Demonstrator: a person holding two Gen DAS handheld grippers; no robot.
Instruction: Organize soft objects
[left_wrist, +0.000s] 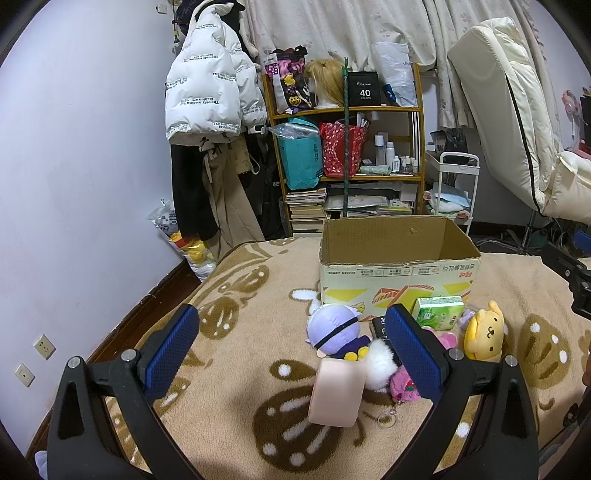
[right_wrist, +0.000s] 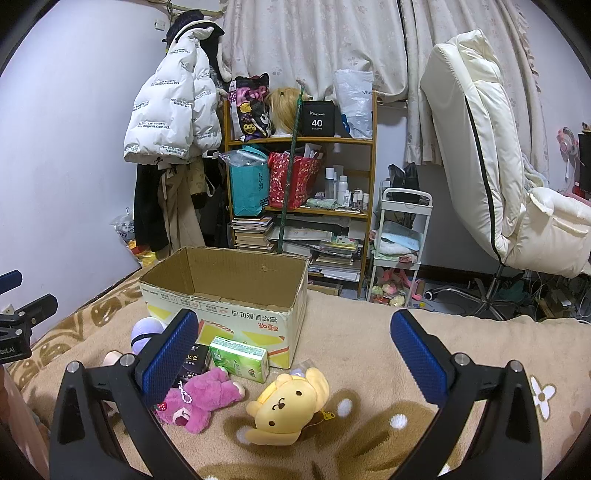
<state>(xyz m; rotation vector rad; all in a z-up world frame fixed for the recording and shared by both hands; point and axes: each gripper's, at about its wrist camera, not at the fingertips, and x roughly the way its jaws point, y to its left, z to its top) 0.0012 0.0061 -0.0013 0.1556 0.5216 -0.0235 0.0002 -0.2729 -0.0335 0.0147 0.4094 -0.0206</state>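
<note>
A fleecy beige blanket (right_wrist: 369, 354) patterned with brown shapes is spread over the bed, and an open corrugated cardboard box (right_wrist: 236, 306) is stood on it; no contents can be made out inside. Against its printed front a glossy green tissue pack (right_wrist: 240, 358) is laid. Soft toys are scattered just before it: a rounded yellow plush dog (right_wrist: 284, 406), a shaggy pink plush bear (right_wrist: 207, 398), and a lilac-haired plush doll (left_wrist: 332, 328) beside a smooth, pale pink block (left_wrist: 336, 391) and a white fluffy pompom (left_wrist: 380, 363). The left tongs (left_wrist: 291, 332) are held spread above the doll, nothing pinched. The right tongs (right_wrist: 291, 336) are likewise spread wide above the yellow dog, gripping nothing. Behind, a wooden shelf (right_wrist: 299, 140) crammed with bags and bottles, a quilted white jacket (right_wrist: 170, 110) and a padded cream chair (right_wrist: 480, 147) are seen.
</note>
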